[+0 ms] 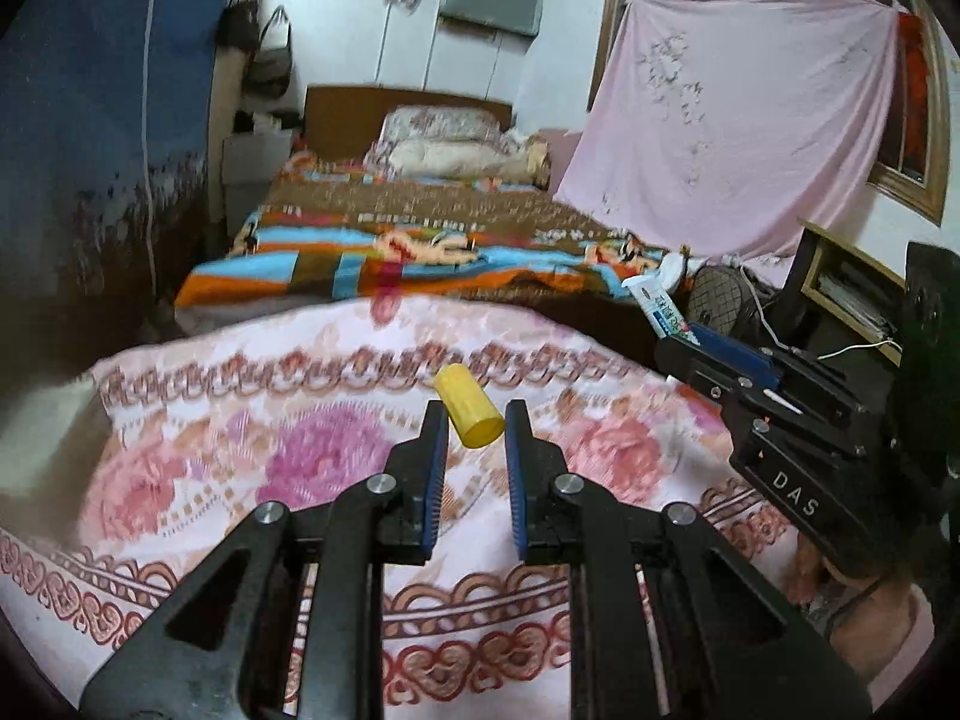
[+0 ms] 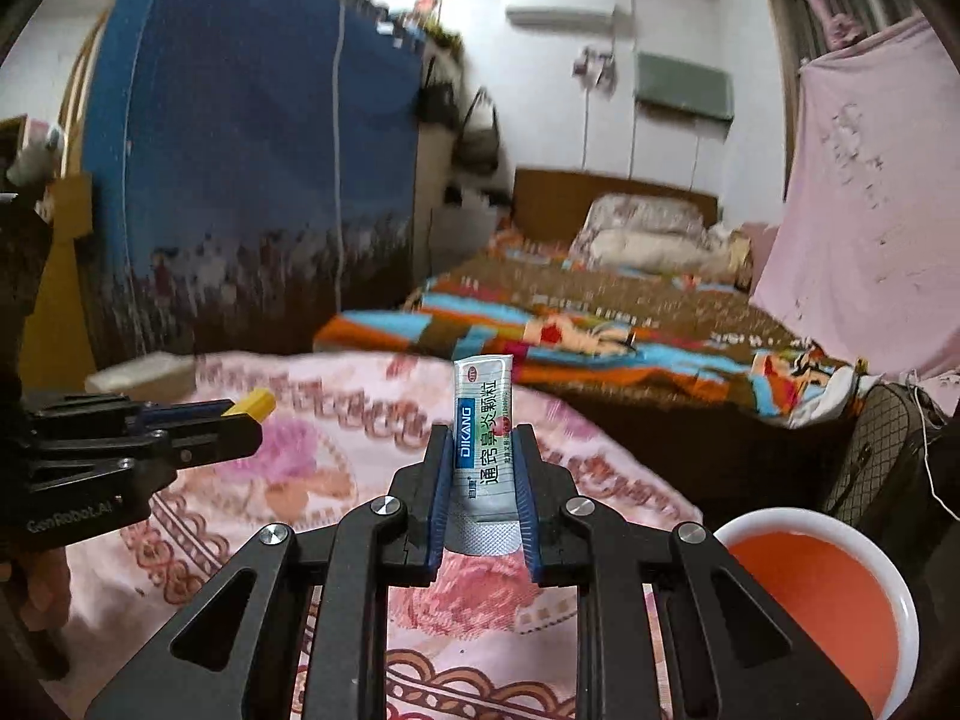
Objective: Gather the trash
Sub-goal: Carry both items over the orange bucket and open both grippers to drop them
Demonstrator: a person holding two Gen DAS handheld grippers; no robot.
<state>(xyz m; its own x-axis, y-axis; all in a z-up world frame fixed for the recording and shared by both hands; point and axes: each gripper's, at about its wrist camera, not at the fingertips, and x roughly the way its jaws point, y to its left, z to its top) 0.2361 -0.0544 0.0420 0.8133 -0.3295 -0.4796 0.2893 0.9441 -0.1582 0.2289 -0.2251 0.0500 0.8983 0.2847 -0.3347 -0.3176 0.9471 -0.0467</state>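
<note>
I see two risks. The white bowl with an orange inside [image 2: 840, 588] sits low and to the right, near my right gripper [image 2: 483, 450], and I judge it to be where the trash goes; a careless swing over it could knock its rim or miss it altogether. The other risk is the small yellow plastic cylinder [image 1: 468, 414] lying on its side on the pink floral cloth [image 1: 240, 450] over the surface in front of me: it looks free to roll, so a nudge from one finger could send it away.

My right gripper is clamped on the flat silver-and-blue medicine sachet [image 2: 485, 438], which stands upright between the blue pads; it is thin and could slip out.

My left gripper [image 1: 477, 420] has its fingers apart, flanking the cylinder's near end. I cannot tell whether either pad touches it.
</note>
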